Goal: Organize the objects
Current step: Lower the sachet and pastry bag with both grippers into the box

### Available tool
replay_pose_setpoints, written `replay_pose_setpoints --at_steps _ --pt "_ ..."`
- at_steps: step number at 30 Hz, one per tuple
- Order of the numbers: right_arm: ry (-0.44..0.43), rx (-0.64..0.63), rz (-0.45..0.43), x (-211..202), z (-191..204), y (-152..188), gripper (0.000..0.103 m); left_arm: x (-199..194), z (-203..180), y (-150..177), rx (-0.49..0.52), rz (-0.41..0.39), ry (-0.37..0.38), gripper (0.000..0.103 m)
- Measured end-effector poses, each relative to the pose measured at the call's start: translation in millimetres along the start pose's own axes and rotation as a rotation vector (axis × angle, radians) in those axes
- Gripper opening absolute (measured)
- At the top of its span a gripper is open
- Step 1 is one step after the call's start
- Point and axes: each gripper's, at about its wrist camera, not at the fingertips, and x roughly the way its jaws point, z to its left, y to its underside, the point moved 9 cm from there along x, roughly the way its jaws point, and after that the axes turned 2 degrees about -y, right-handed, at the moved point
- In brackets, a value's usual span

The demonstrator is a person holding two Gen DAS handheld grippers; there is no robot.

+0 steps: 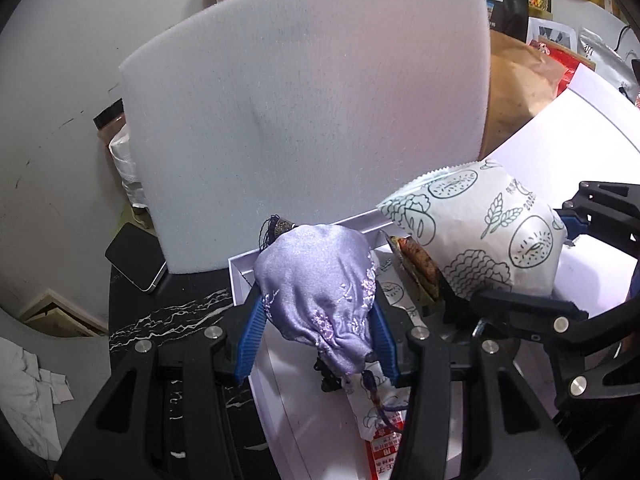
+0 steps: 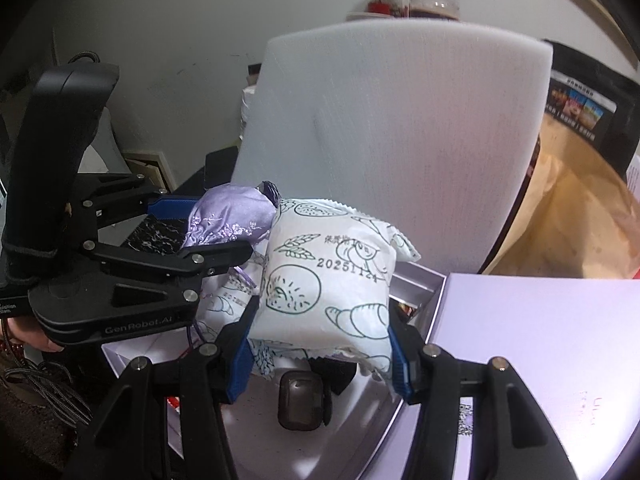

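My left gripper (image 1: 316, 316) is shut on a lilac embroidered satin pouch (image 1: 316, 296), with both blue pads pressed into its sides. It hangs over an open white box (image 1: 276, 412). My right gripper (image 2: 320, 344) is shut on a puffy white snack packet (image 2: 328, 276) printed with green bread drawings. In the left wrist view that snack packet (image 1: 480, 236) hangs to the right, also above the box. In the right wrist view the pouch (image 2: 228, 220) and the left gripper (image 2: 208, 224) sit close on the left, almost touching the packet. More printed packets (image 1: 380, 424) lie inside the box.
A thick white foam sheet (image 1: 312, 108) stands upright just behind the box. The white box lid (image 2: 540, 340) lies to the right. A phone (image 1: 136, 256) rests on the black marbled tabletop (image 1: 168, 320) to the left. Brown paper bags (image 1: 516, 92) and jars (image 2: 412, 0) crowd the back. A small dark case (image 2: 300, 404) lies below the packet.
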Motion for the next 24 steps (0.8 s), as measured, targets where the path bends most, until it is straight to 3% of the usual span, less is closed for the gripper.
replay_pose_setpoints --at_steps 9,18,24 --pt "-0.008 0.024 0.049 20 -8 8 0.056 27 4 11 0.002 0.052 -0.021 0.047" --pt "-0.031 0.0 0.08 30 3 15 0.056 45 0 23 -0.024 0.106 0.081 0.048" --pt "-0.037 -0.03 0.101 36 12 18 0.058 46 0 26 -0.009 0.114 0.081 0.051"
